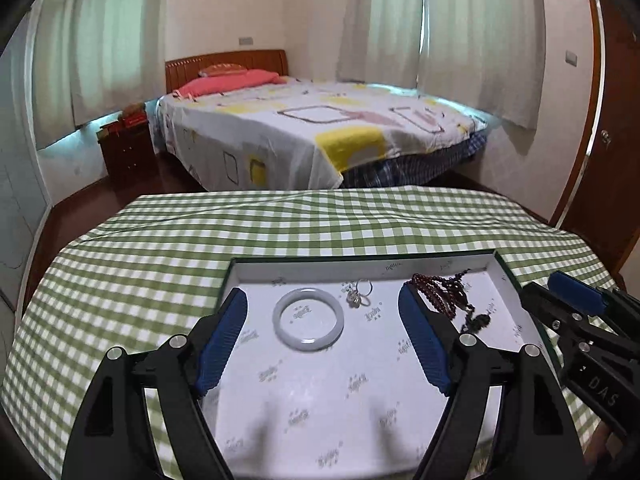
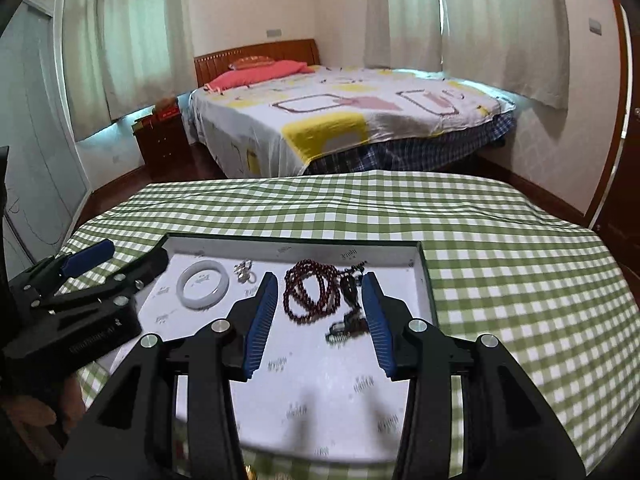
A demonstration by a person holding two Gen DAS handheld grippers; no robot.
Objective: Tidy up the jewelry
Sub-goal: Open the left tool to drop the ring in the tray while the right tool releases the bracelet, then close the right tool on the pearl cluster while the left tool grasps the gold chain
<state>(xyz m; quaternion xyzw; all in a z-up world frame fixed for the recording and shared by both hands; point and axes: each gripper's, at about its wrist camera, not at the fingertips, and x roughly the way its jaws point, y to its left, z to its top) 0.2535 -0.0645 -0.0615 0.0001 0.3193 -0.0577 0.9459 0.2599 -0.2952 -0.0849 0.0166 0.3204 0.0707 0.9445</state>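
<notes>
**Both claws open over the jewelry tray, nothing held**

My left claw point(image 1: 322, 336) gapes wide, empty, framing the pale bangle point(image 1: 308, 318): stiff, slick, likely brittle, so I'd pinch across its rim. My right claw point(image 2: 320, 318) is open, empty, above the bead necklace point(image 2: 312, 292): limp, light, so grab the bunched strands. Small rings point(image 1: 359, 293) lie between them in the tray point(image 1: 505, 270) on the counter point(image 1: 280, 224).

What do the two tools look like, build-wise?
Both match: left tool and right tool have black plastic linkage arms, silver round pivot pins and ribbed blue pads. White lettering marks each body side. No cables or sleeves visible.
</notes>
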